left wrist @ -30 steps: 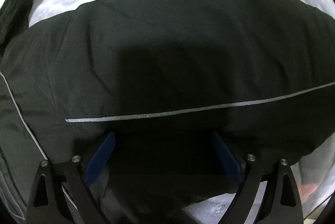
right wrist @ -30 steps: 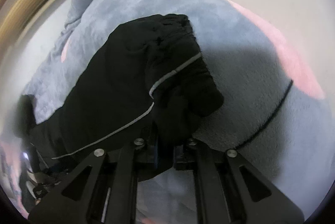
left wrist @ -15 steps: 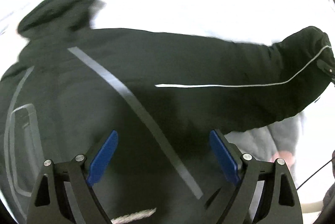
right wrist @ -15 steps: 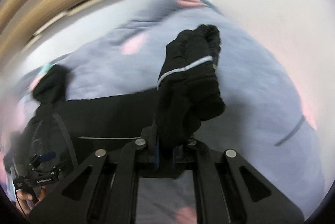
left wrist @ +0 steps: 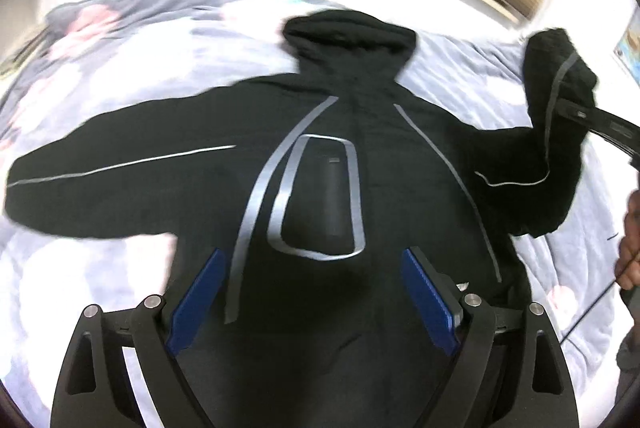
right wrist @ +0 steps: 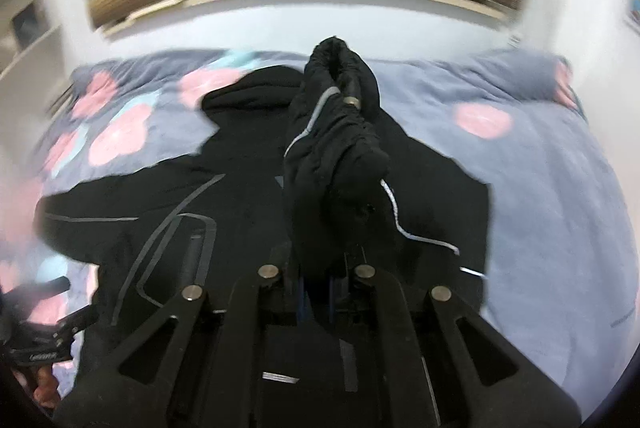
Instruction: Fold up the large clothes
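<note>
Black jacket (left wrist: 320, 188) sleeve (right wrist: 332, 156) between pinched right tongs (right wrist: 318, 292); left tongs (left wrist: 316, 292) wide, empty

A large black hooded jacket (left wrist: 320, 188) with grey reflective piping lies spread flat on the bed, its hood (left wrist: 348, 32) pointing toward the headboard and a rounded grey outline with a vertical zip on its body. One sleeve (left wrist: 100, 184) stretches out flat to the side. The other sleeve (right wrist: 332, 156) is lifted off the bed and bunched, its cuff end standing upright above the body.
</note>
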{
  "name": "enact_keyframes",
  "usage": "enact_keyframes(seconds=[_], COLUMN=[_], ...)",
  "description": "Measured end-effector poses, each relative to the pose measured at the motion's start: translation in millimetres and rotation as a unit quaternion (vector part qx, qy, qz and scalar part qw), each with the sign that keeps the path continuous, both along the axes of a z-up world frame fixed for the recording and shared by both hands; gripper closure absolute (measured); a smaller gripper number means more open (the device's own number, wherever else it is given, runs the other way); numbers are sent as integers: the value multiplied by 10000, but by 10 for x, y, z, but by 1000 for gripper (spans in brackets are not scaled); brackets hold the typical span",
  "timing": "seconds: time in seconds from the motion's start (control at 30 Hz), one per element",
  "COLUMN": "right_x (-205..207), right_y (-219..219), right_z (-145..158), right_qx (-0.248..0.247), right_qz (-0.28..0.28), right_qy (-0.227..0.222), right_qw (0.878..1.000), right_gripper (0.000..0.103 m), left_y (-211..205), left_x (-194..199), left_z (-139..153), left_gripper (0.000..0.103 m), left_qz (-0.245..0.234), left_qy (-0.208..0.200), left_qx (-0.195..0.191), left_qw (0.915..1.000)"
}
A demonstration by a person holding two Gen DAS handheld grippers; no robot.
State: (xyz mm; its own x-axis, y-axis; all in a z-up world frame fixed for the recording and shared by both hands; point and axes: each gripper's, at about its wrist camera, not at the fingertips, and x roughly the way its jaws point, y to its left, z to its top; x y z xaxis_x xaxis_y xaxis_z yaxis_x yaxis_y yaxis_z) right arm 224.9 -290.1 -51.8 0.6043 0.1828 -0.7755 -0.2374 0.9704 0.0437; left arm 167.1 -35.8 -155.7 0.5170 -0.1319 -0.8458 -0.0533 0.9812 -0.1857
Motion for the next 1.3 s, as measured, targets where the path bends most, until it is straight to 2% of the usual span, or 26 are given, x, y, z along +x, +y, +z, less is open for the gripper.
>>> enact_keyframes(seconds=[0.13,0.27,0.37,0.5,0.53,0.6,0.63,0.67,0.73,0.77,0.87,0.9,0.97,1.03,1.13,1.2,1.23,1.3], right_x=[-4,77,209,435,483,503,494,473,438,434,436,434,433,439,541,614,646,696], right_y=[806,1541,2089,2504,2578,2675,2732,2768,2811,2783,2402,2135,1707,1198,419,-31,-260,-607], right_z=[-136,-471,-870,-1610,-1858,-2130,-2232,-2263,-2252,-2220,-1957,-1808,-1624,-1528,-1685,-1871,-1955,-2097], right_qx=[-211,-389,-666,-964,-1031,-1171,-1263,-1314,-1330,-1236,-333,41,402,441,282,244,290,486], right_qz=[434,780,925,1067,1111,1215,1319,1422,1716,1837,2032,1955,1756,1306,401,-154,-430,-777], right_qy=[46,342,670,1377,1601,1800,1798,1722,1617,1654,1893,1889,1754,1515,1598,1812,1886,2011], right_qw=[9988,9956,9912,9800,9754,9691,9666,9658,9627,9611,9601,9623,9679,9788,9859,9830,9807,9753], right_gripper=[98,98,98,95,91,80,67,58,51,50,49,47,35,31,31,34,38,41], left_y=[504,904,1130,1465,1496,1599,1637,1673,1693,1692,1603,1570,1470,1354,1243,1186,1152,1094], left_x=[-220,-288,-251,-118,-82,-4,22,44,122,190,388,447,597,786,1065,1246,1354,1523], left_z=[8,-96,-199,-390,-422,-529,-571,-612,-706,-760,-813,-805,-796,-835,-950,-1016,-1058,-1158], left_gripper=[13,13,13,13,13,13,13,13,13,13,13,13,13,13,13,13,13,13], left_qz=[156,239,324,586,638,775,830,885,957,966,881,827,635,346,142,88,47,-37], left_qy=[67,213,310,450,476,547,578,618,679,697,672,629,518,478,507,541,543,625], left_qx=[42,103,143,99,93,87,81,63,-22,-104,-183,-234,-448,-786,-1222,-1454,-1531,-1538], left_qw=[9998,9994,9989,9972,9968,9955,9948,9941,9931,9928,9937,9943,9956,9952,9911,9879,9867,9861])
